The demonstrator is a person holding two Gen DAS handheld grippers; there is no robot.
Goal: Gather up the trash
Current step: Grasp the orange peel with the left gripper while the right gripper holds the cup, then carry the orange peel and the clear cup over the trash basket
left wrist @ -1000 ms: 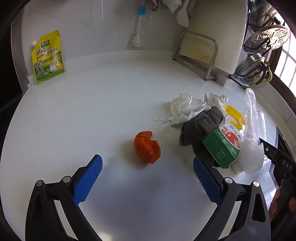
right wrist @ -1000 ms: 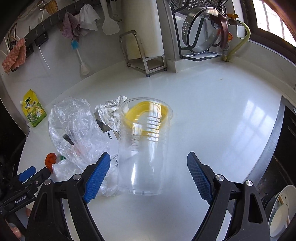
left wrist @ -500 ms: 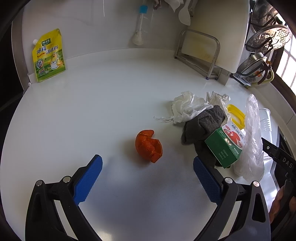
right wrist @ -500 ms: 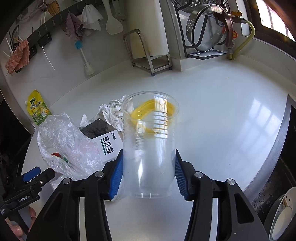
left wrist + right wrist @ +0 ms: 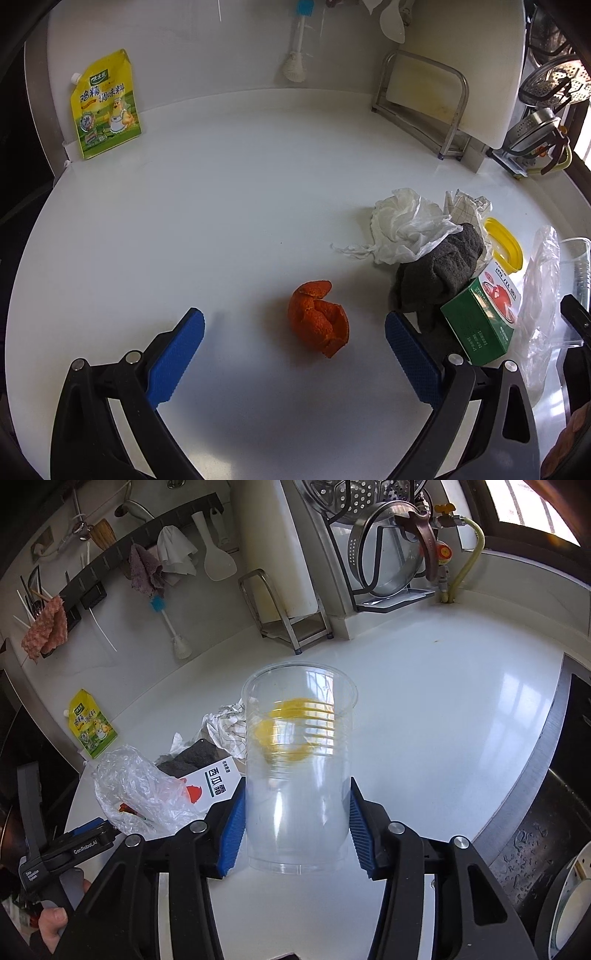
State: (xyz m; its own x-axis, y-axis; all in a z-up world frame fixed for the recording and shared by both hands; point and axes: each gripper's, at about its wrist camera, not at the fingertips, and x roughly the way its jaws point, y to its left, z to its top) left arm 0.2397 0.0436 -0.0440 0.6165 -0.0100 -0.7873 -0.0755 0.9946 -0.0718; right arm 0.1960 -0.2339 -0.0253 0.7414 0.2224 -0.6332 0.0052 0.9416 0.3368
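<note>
Our right gripper [image 5: 295, 829] clamped the clear cup [image 5: 298, 771]; orange peel [image 5: 318, 323] sat just ahead, centred between the left gripper's [image 5: 293, 328] wide-open jaws.

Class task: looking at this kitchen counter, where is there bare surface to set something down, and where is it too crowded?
Free: the wide white stretch between the yellow seasoning pouch and the orange peel; also the counter beyond the clear cup, toward the pot rack. Crowded: the heap of tissue, grey cloth, green box and plastic bag.
</note>
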